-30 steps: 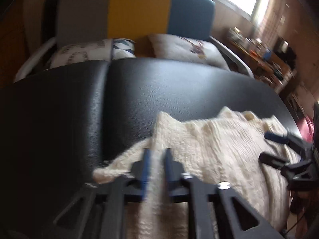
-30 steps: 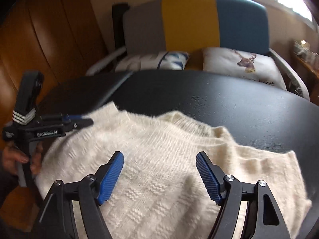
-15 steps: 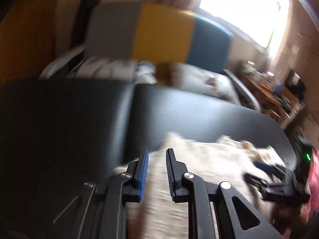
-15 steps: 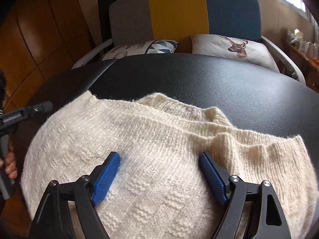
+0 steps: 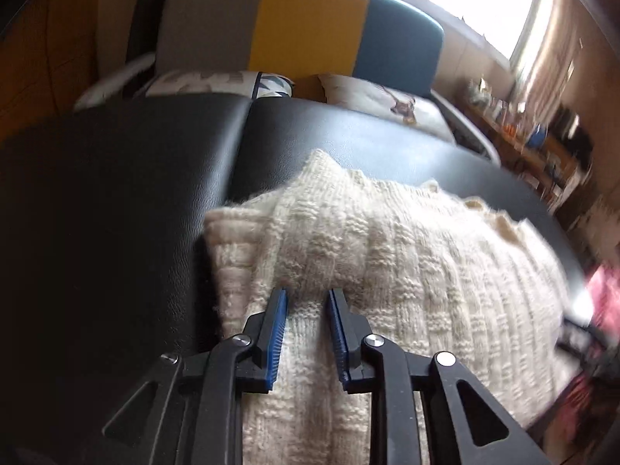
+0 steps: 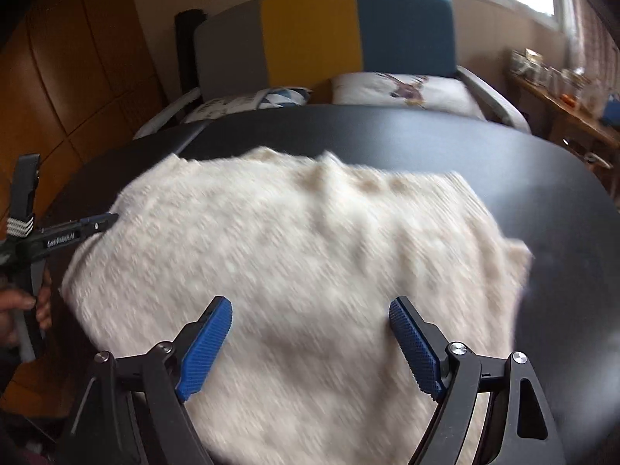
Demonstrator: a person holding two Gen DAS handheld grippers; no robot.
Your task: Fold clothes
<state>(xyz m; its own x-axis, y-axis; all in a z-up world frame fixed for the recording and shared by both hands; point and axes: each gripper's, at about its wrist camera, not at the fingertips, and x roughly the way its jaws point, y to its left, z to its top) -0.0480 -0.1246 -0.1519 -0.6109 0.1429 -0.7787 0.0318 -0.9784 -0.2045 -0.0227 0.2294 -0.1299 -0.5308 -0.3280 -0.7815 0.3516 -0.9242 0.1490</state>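
A: Left tongs (image 5: 307, 302) from their own camera: nearly together, clamped on a ridge of the cream knit sweater (image 5: 407, 263). Why there?

B: Probably to keep hold of a doubled layer. Seen at the left: one flap of knit lying under another, so likely an edge being carried or steadied for a fold. Hard to say whether partway into a fold or tidying one already laid.

A: And the sweater's place?

B: Spread on the near right part of the black worktop (image 5: 116, 213), far half bare. Beyond it, a grey, yellow and blue chair back (image 5: 306, 19) with cushions. No readable writing in this view.

A: Right wrist camera, then?

B: Right tongs (image 6: 310, 333) wide apart, gripping nothing, poised over the near middle of the sweater (image 6: 294, 255). Possibly kept free to press or take a second hold. Knit blurred here, so fold lines not to be made out.

A: Anything at the left?

B: Left tongs (image 6: 110, 217) again, tip pinching the sweater's left edge, gripped below by a hand (image 6: 23, 306). White lettering along the body, apparently "GenRobot.AI", though soft. Deer print on the right cushion (image 6: 407, 89); no words legible.
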